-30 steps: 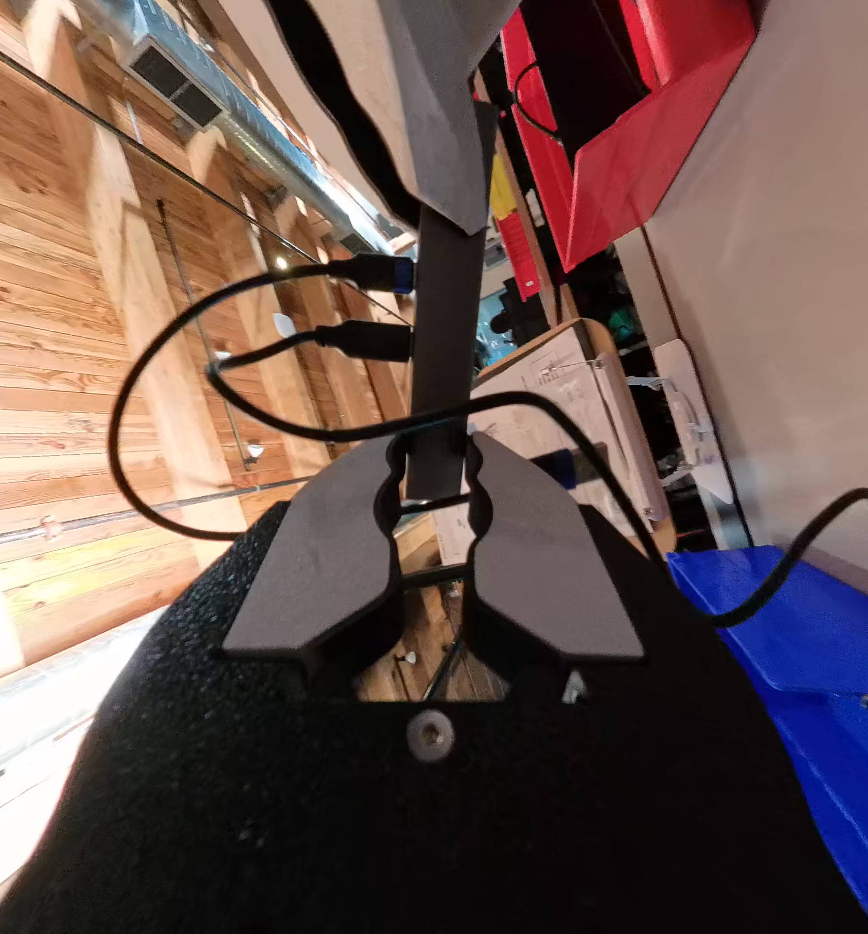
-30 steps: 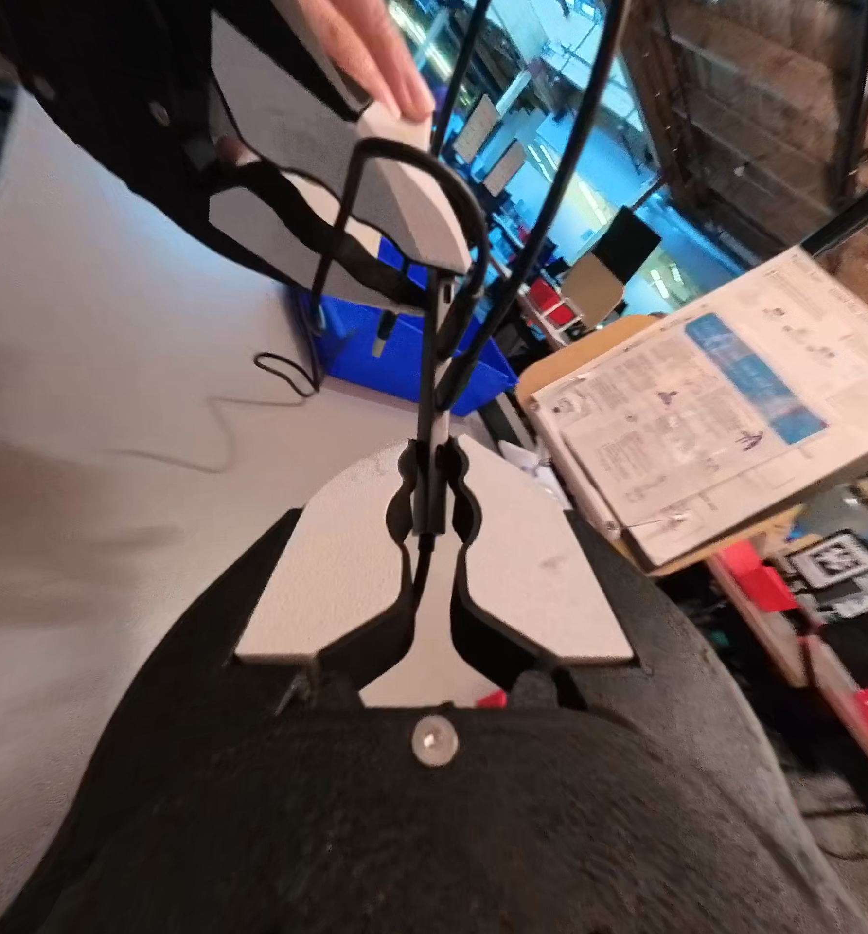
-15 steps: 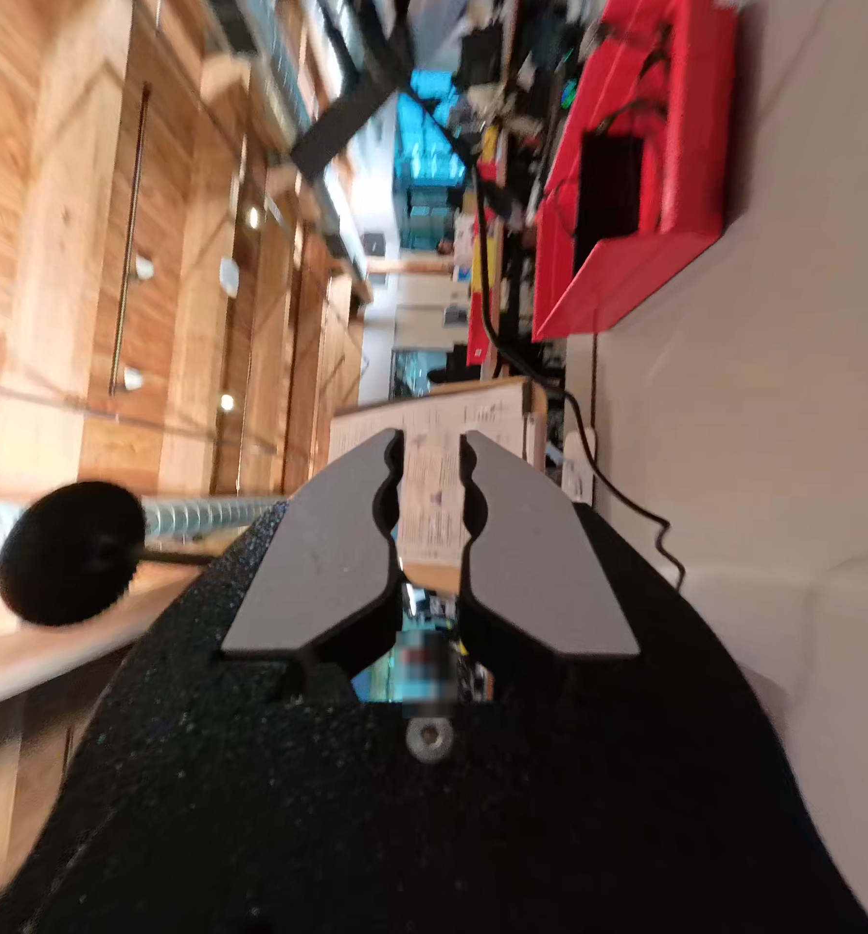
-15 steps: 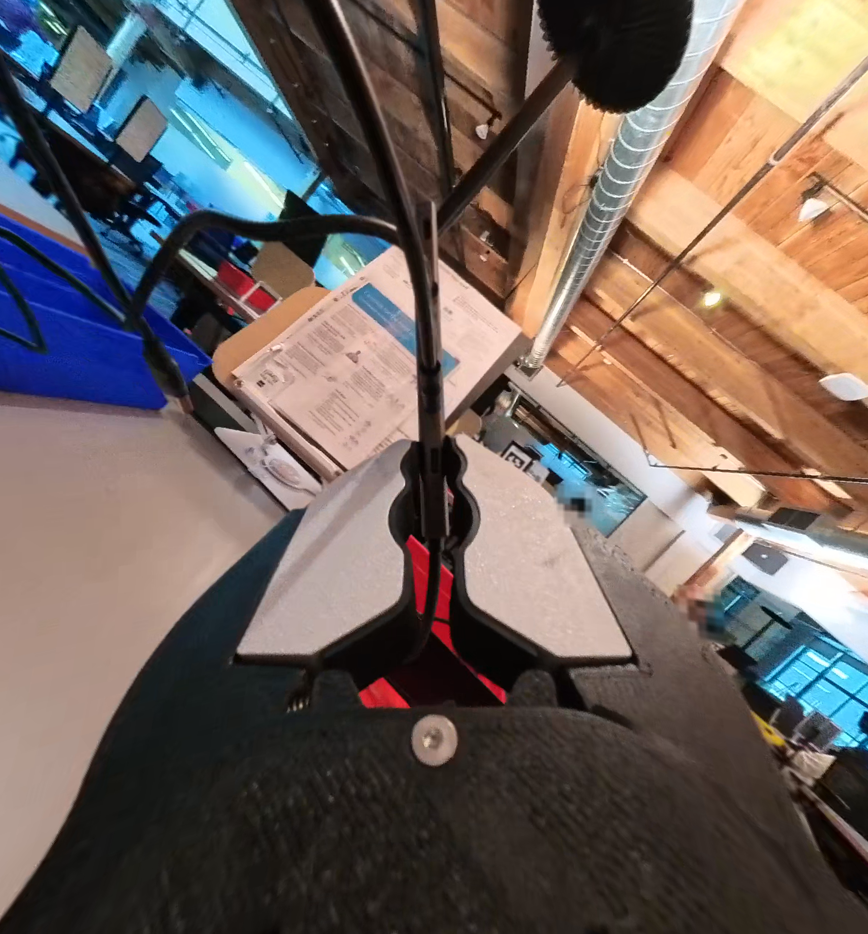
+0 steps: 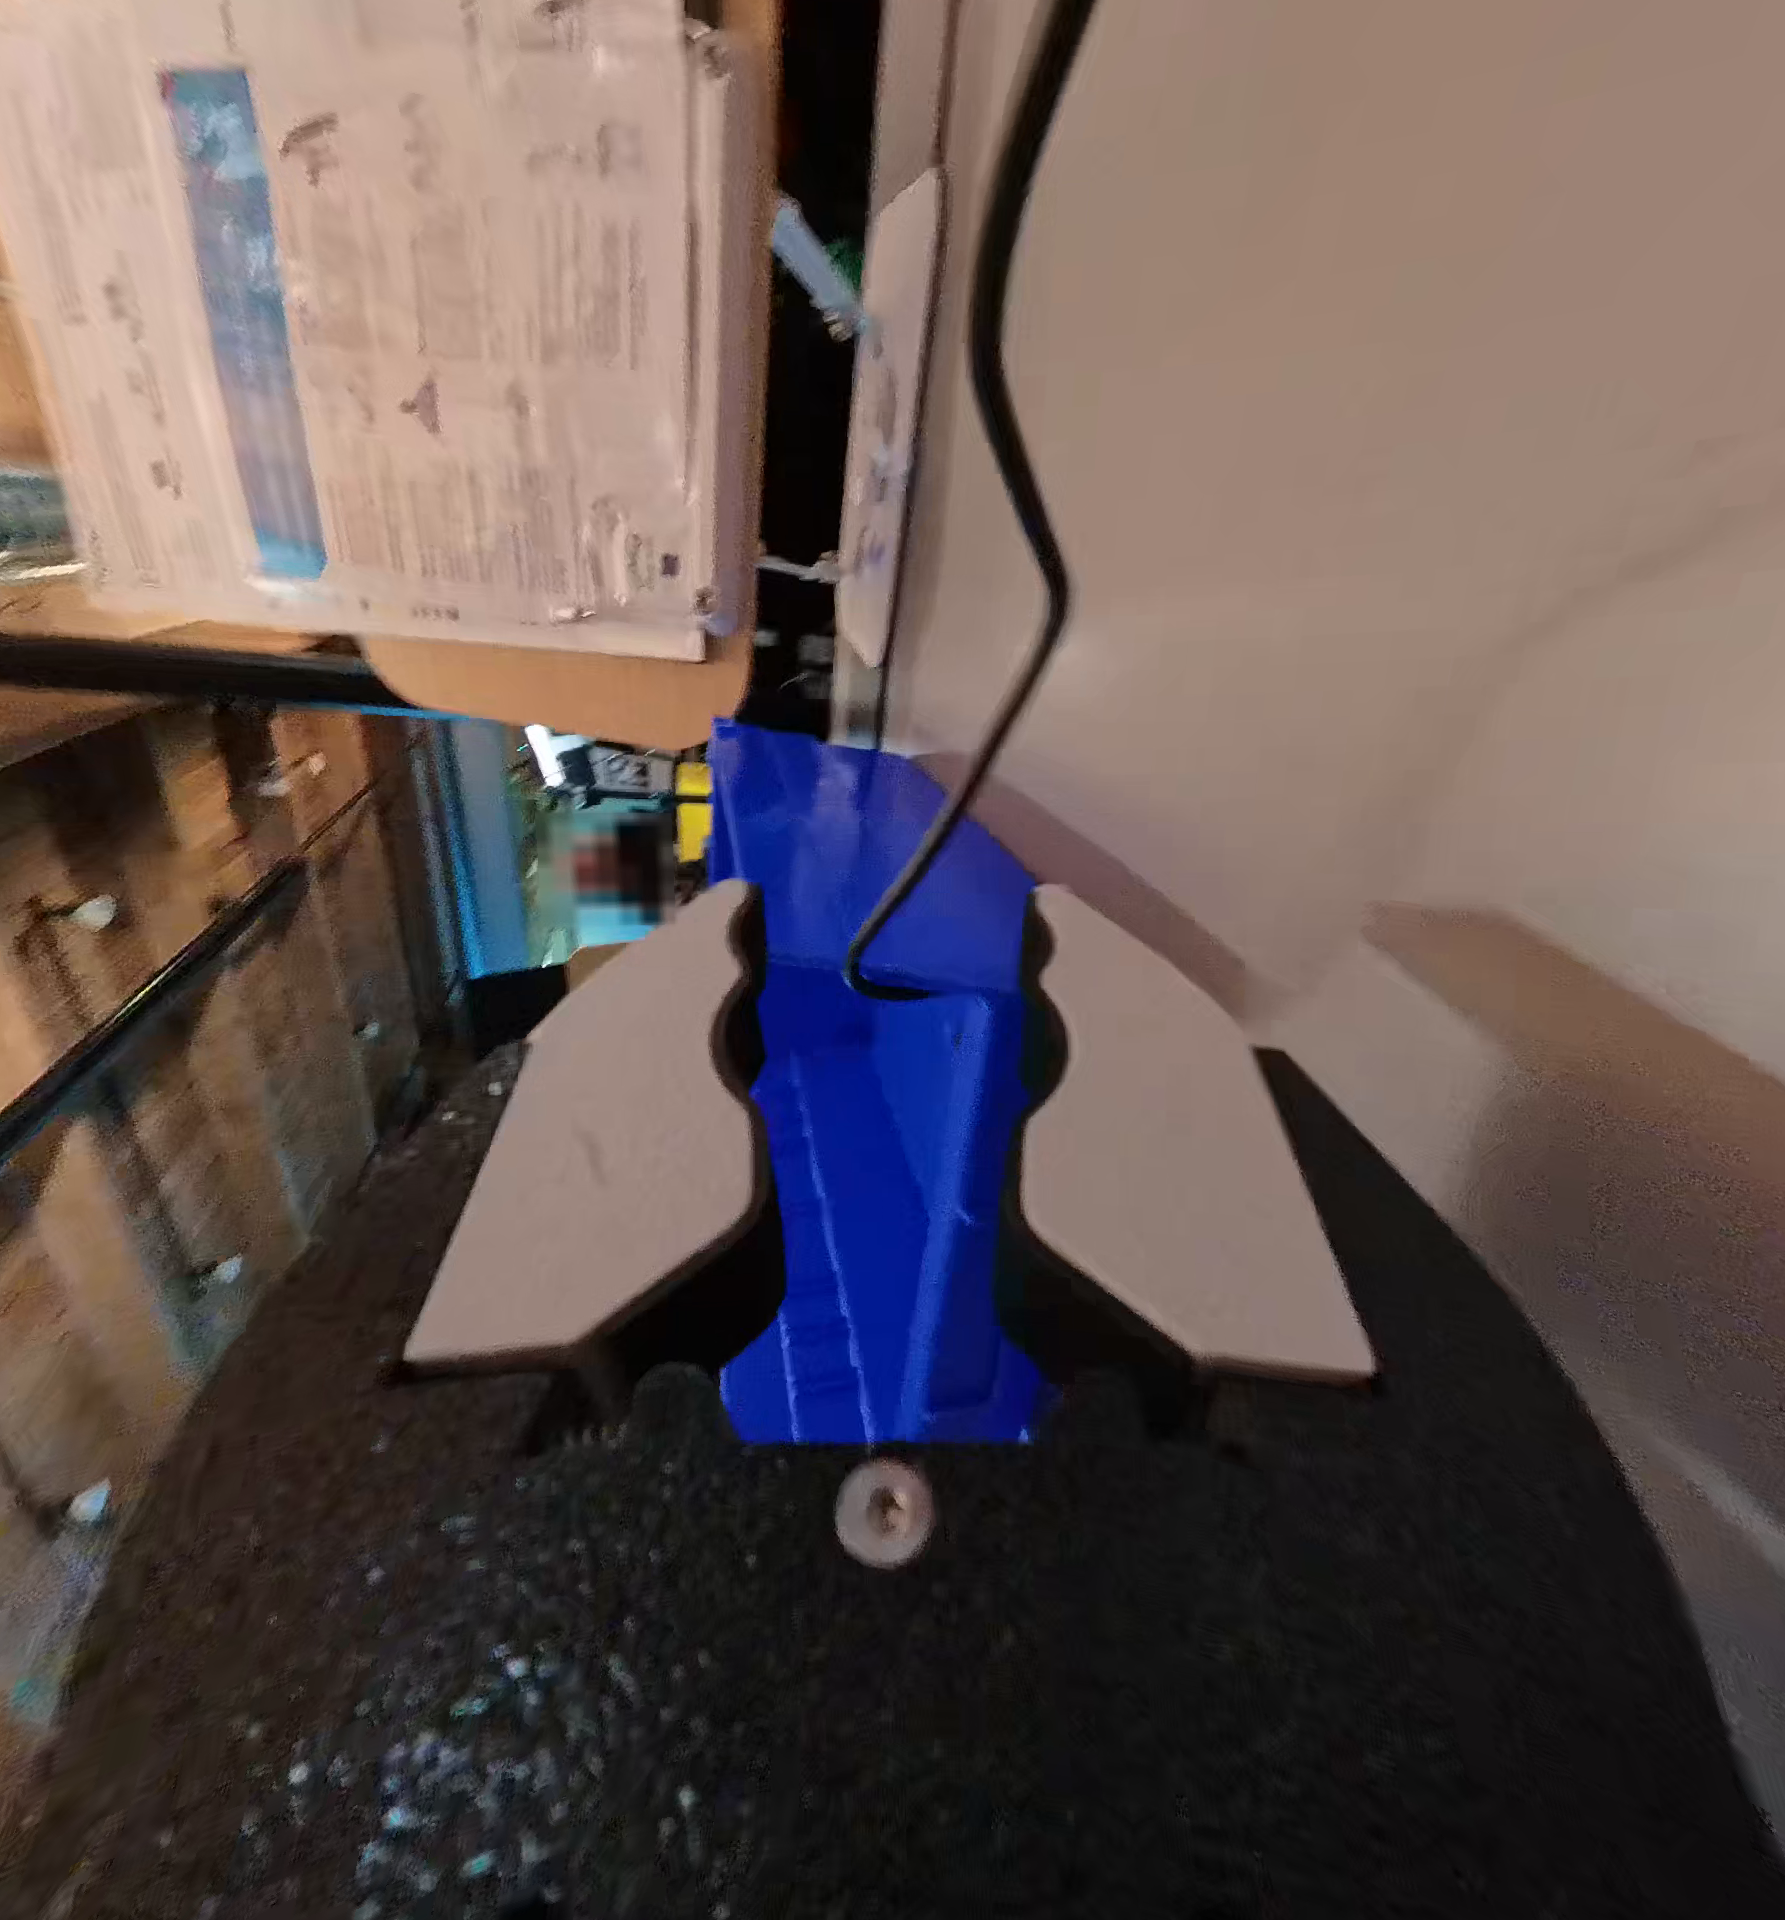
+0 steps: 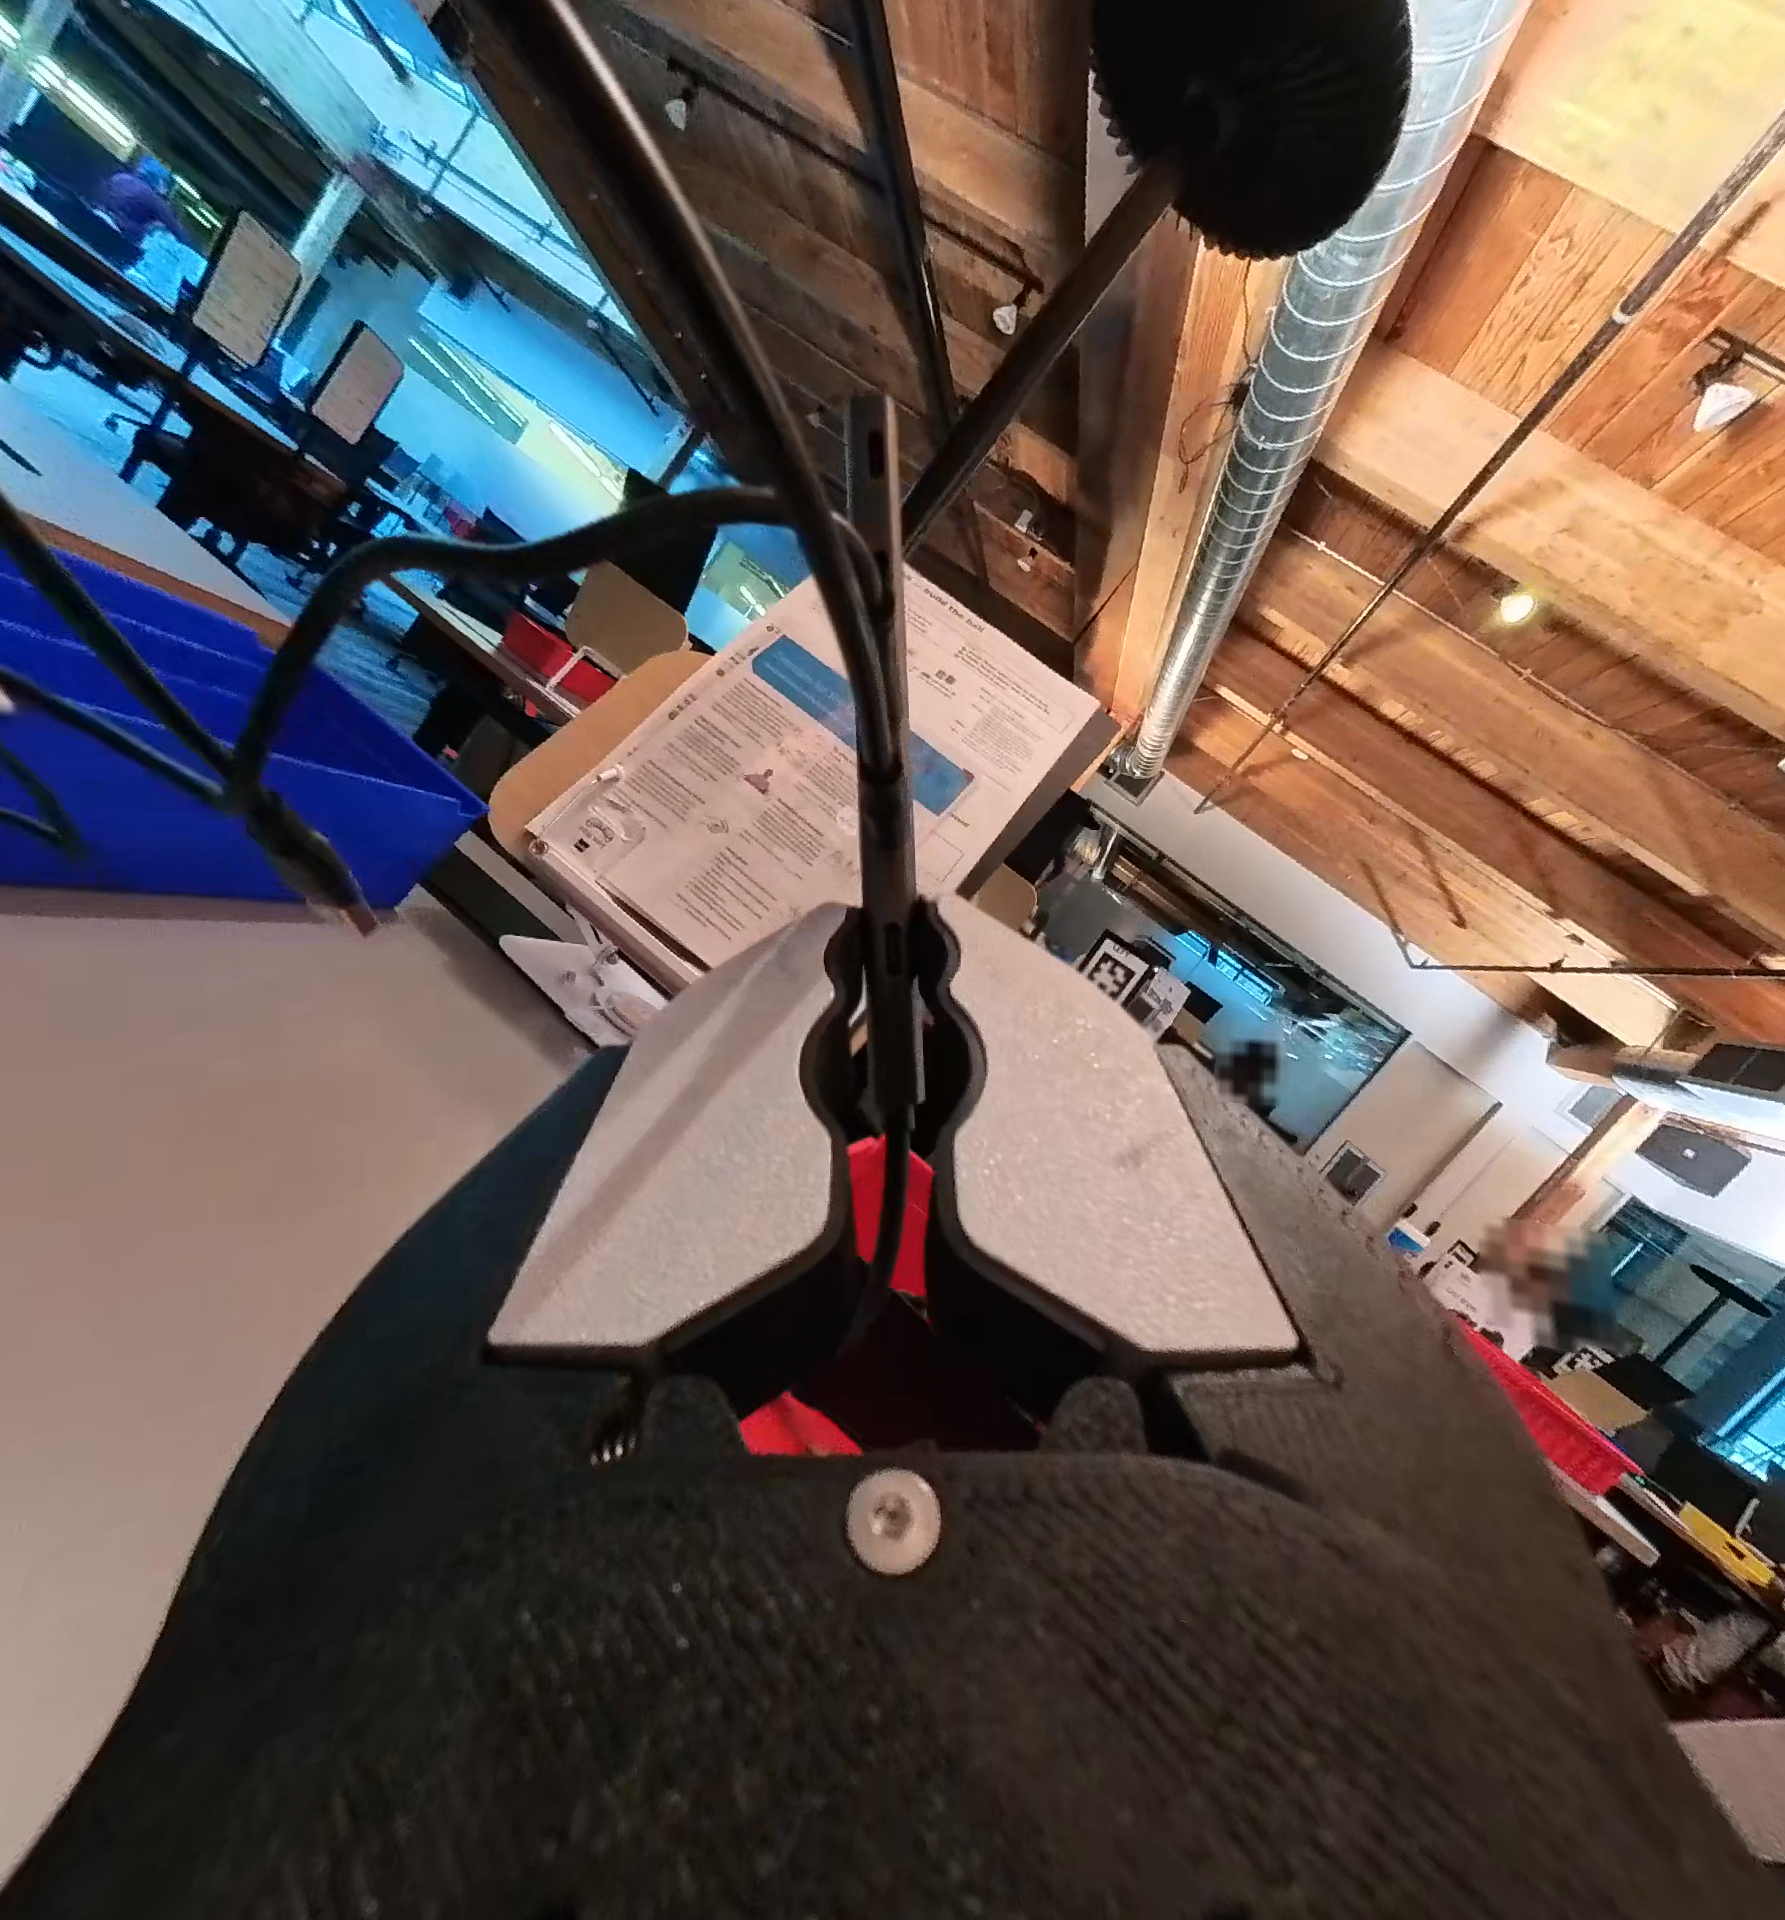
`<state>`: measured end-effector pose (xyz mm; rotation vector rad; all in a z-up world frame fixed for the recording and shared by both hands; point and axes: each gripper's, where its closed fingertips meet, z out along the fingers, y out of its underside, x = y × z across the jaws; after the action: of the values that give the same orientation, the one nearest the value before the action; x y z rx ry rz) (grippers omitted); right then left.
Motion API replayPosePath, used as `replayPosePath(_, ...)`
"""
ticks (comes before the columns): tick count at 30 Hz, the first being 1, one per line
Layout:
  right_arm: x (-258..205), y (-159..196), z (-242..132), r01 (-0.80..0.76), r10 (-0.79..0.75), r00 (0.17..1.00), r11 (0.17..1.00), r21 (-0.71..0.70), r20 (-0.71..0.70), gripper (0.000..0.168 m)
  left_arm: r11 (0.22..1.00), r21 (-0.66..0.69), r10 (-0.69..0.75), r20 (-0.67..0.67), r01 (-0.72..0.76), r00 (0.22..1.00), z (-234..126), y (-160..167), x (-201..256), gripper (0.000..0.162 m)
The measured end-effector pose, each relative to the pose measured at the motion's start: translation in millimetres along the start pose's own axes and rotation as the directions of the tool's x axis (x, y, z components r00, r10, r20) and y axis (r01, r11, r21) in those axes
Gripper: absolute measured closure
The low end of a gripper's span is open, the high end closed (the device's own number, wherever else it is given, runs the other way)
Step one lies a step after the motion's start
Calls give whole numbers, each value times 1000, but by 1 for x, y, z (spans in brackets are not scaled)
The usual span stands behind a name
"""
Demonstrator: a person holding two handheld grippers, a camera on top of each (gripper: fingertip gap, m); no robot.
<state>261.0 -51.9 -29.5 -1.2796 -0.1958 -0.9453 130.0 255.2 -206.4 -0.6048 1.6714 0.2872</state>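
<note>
Left gripper (image 5: 888, 935): fingers spread wide, nothing between them. Through the gap sits a bright blue ribbed plastic bin (image 5: 867, 1143), lying on the pale grey bench (image 5: 1387, 416). Can't tell whether the fingers touch the bin. A thin black cable (image 5: 1013, 499) runs across the bench and hooks over the bin's edge, just ahead of the fingertips. Beyond the bench edge stands a brown board carrying a white printed sheet (image 5: 400, 312). This view is motion-blurred and rolled sideways.

Right gripper (image 6: 890, 925): fingers closed on a thin flat dark hub-like device (image 6: 893, 852), held edge-on, standing up out of the finger notch with small ports along its narrow edge. A black lead (image 6: 857, 644) runs alongside the device and passes down between the fingers. A second, thicker black cable with a loose plug end (image 6: 296, 842) arcs to the left, the plug hanging in front of the blue bin (image 6: 140, 748) on the bench (image 6: 192, 1091). A red bin (image 6: 826, 1423) shows through the gap below the fingers. A black round foam-covered piece on a rod (image 6: 1252, 114) hangs at top, against the timber ceiling with its silver duct (image 6: 1272, 436). The printed-sheet board (image 6: 763, 769) stands behind the device.
</note>
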Motion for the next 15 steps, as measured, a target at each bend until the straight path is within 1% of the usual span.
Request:
replayPosePath(1, 0, 3, 0, 3, -3, 1000, 1000, -18, 1, 159, 1000, 3, -10, 25, 10, 1000, 5, -1, -4, 151)
replayPosePath(2, 1, 6, -1, 13, -13, 1000, 999, -37, -11, 159, 1000, 6, -12, 42, 12, 999, 8, -2, -9, 157)
replayPosePath(3, 3, 9, -1, 24, -25, 999, 998, -54, -20, 159, 1000, -6, -7, 72, 8, 997, 10, 0, -18, 159)
replayPosePath(5, 4, 15, -3, 31, -32, 999, 996, -78, -9, 159, 998, -63, 29, 186, -18, 982, 6, 9, -51, 159)
replayPosePath(6, 6, 18, -4, 28, -29, 999, 996, -86, -15, 159, 996, -90, 43, 253, -21, 967, 1, 15, -72, 159)
replayPosePath(8, 5, 25, -5, 6, -7, 1000, 996, -91, -12, 159, 993, -117, 24, 400, 24, 916, -16, 22, -120, 159)
replayPosePath(9, 2, 25, -4, -3, 3, 1000, 997, -79, 4, 158, 994, -92, -7, 467, 56, 884, -27, 18, -143, 159)
replayPosePath(10, -3, 24, -3, -1, 2, 1000, 998, -55, 17, 159, 995, -36, -59, 515, 91, 855, -39, 9, -163, 159)
replayPosePath(11, -8, 23, -1, -1, 2, 1000, 999, -41, 26, 159, 991, 48, -132, 532, 126, 836, -50, -7, -176, 159)
replayPosePath(12, -13, 23, 2, -4, 6, 999, 999, -40, 36, 159, 976, 145, -213, 505, 161, 836, -58, -27, -182, 159)
replayPosePath(13, -18, 22, 5, 1, 1, 999, 999, -36, 49, 159, 954, 226, -280, 430, 198, 858, -59, -48, -179, 159)
replayPosePath(15, -29, 17, 9, 44, -43, 997, 999, -17, 66, 159, 919, 293, -337, 240, 264, 910, -53, -84, -157, 159)
